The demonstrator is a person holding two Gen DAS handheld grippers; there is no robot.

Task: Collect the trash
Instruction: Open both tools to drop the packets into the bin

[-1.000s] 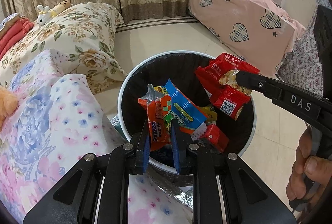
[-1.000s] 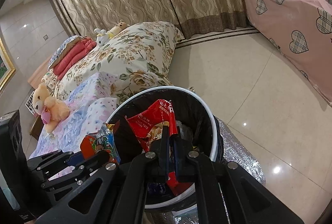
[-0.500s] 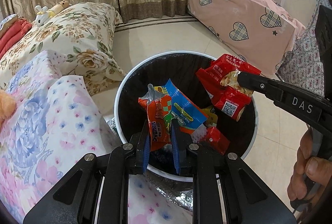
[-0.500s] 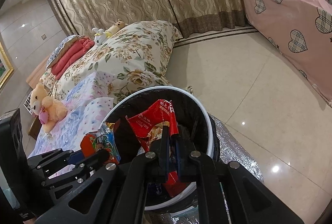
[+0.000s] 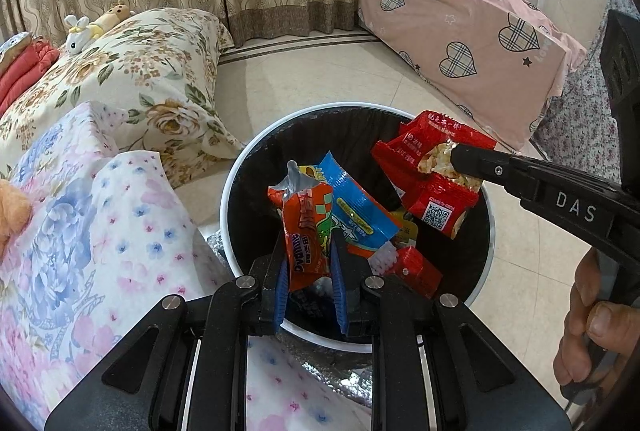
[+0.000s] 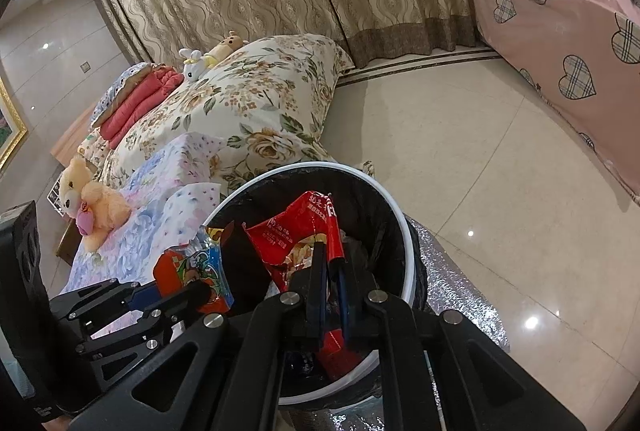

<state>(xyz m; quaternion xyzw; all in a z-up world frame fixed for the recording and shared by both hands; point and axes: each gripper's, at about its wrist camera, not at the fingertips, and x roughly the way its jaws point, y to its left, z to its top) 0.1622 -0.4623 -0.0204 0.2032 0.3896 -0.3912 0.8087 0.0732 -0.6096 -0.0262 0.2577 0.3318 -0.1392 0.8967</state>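
One bin, two held snack wrappers, orange-blue and red, two grippers, left and right, and three soft toys.

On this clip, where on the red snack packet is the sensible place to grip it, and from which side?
The red snack packet is best pinched on its flat face near the torn upper end, coming from the right over the trash bin rim. It is thin, crumpled film, so only a pinch across its thickness holds. The right gripper already grips it there, leaving the QR-coded end hanging over the bin.
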